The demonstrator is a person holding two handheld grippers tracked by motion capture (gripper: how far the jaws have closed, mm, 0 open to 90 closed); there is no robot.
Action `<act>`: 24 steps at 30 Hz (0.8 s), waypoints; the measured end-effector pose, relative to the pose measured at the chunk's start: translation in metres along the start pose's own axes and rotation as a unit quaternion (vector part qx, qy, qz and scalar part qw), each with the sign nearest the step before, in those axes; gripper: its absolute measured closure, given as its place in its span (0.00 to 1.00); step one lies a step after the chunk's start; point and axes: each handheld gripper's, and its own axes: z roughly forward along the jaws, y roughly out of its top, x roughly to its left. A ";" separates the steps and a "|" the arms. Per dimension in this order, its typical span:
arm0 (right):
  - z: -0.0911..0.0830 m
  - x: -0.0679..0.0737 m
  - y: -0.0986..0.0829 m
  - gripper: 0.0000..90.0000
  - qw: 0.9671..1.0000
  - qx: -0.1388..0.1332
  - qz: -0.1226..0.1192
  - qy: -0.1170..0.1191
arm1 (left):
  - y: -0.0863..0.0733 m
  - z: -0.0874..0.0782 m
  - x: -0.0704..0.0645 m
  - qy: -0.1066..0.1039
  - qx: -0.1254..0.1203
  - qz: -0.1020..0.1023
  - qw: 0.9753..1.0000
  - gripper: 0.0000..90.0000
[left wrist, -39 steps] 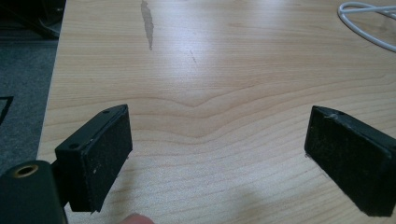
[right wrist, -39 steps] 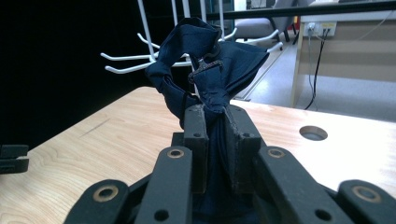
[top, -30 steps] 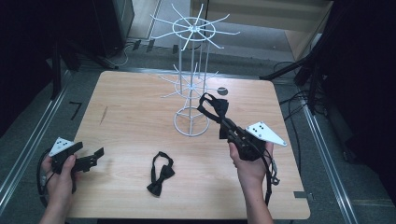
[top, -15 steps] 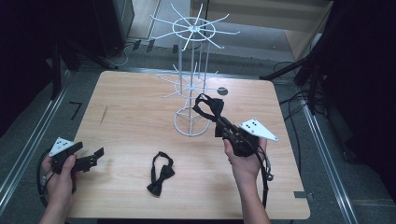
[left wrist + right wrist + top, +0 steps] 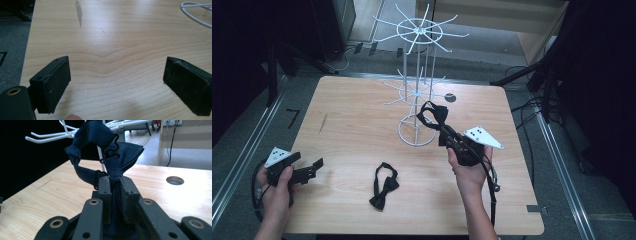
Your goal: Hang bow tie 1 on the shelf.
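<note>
Nearest the person, the left gripper (image 5: pixel 314 167) is held low over the front left part of the wooden table (image 5: pixel 357 120), with its jaws spread wide and nothing between them; in the left gripper view the two black pads (image 5: pixel 56 83) stand far apart over bare wood grain. Just to its right, a dark bow tie (image 5: pixel 384 185) lies flat on the table near the front edge, well apart from both grippers. Farther in, the right gripper (image 5: pixel 447 137) is raised above the table, and its jaws are closed tight on a second bow tie (image 5: pixel 434 115). In the right gripper view this second bow tie (image 5: pixel 105 152) is pinched at its knot, with the strap loop and a small metal hook standing up above the jaws. Beyond it stands a white wire rack (image 5: pixel 419 80), its round base on the table and its arms spreading from the upright pole. A small round hole (image 5: pixel 450 97) lies in the tabletop near the far edge.
</note>
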 end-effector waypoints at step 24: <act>0.034 0.001 -0.005 0.90 1.000 0.019 0.004 -0.019 | 0.000 0.000 0.000 0.000 0.001 0.000 1.000 0.09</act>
